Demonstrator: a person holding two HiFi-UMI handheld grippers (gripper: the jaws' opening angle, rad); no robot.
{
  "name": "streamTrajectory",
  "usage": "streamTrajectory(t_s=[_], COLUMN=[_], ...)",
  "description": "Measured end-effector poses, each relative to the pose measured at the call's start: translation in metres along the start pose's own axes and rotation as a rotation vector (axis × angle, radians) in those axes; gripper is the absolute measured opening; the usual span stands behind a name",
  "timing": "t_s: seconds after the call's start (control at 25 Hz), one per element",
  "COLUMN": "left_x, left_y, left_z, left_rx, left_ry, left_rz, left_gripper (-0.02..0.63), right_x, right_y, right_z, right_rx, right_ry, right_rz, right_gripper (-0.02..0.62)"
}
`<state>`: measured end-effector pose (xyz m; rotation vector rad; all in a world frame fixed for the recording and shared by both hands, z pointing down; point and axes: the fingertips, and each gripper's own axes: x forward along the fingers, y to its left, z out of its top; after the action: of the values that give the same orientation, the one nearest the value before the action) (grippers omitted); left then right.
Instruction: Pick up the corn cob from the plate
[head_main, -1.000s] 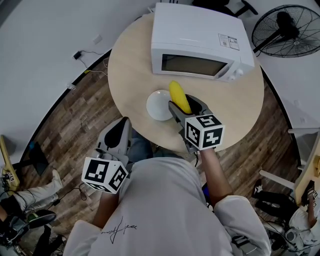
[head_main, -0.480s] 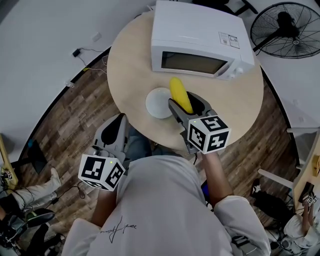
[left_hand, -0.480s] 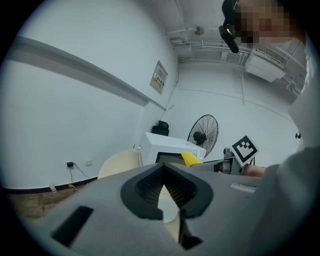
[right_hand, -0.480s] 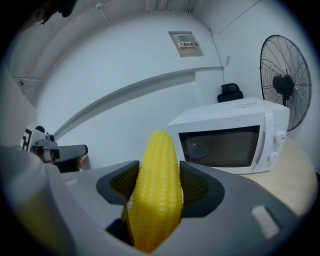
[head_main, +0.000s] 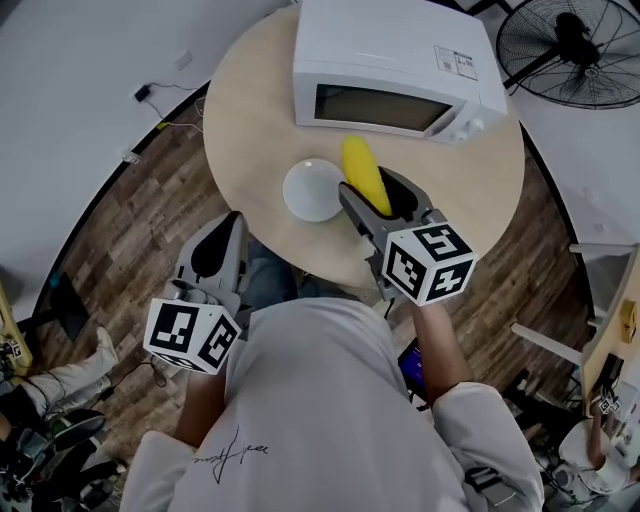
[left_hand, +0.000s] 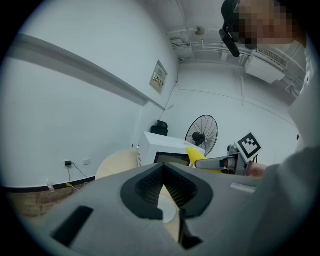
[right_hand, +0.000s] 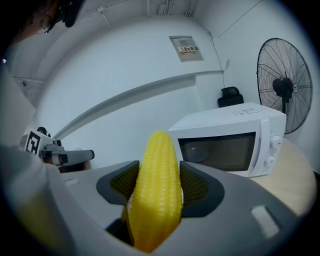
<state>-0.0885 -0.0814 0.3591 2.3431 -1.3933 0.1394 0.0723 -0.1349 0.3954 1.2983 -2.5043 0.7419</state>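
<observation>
The corn cob (right_hand: 155, 190) is yellow, the plate (head_main: 305, 195) and microwave (head_main: 390, 50) white, the table (head_main: 250, 110) beige.

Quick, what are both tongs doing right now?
Left gripper: tongs shut, holding nothing.
Right gripper: tongs shut on the corn cob.

Can see only the upper part of the corn cob (right_hand: 159, 150), with its base sunk between the jaws of the right gripper (right_hand: 159, 184). Cannot read the print on the wall sign (right_hand: 186, 48), too small. Can follow the fan (head_main: 560, 62) only as far as 2 edges of the head view, top and right, where cut off.
</observation>
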Motion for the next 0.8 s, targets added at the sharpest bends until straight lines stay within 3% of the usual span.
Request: streamTrajectory(t_s=[0.8], left_x=[0.006], left_y=[-0.002], left_z=[0.003], left_rx=[0.002], left_ry=[0.002], left_rz=[-0.014], left_gripper=[-0.009], right_x=[-0.014], right_y=[0.006], right_z=[0.004], right_rx=[0.029], right_ry=[-0.003], right_rz=[0.096], right_gripper=[0.265])
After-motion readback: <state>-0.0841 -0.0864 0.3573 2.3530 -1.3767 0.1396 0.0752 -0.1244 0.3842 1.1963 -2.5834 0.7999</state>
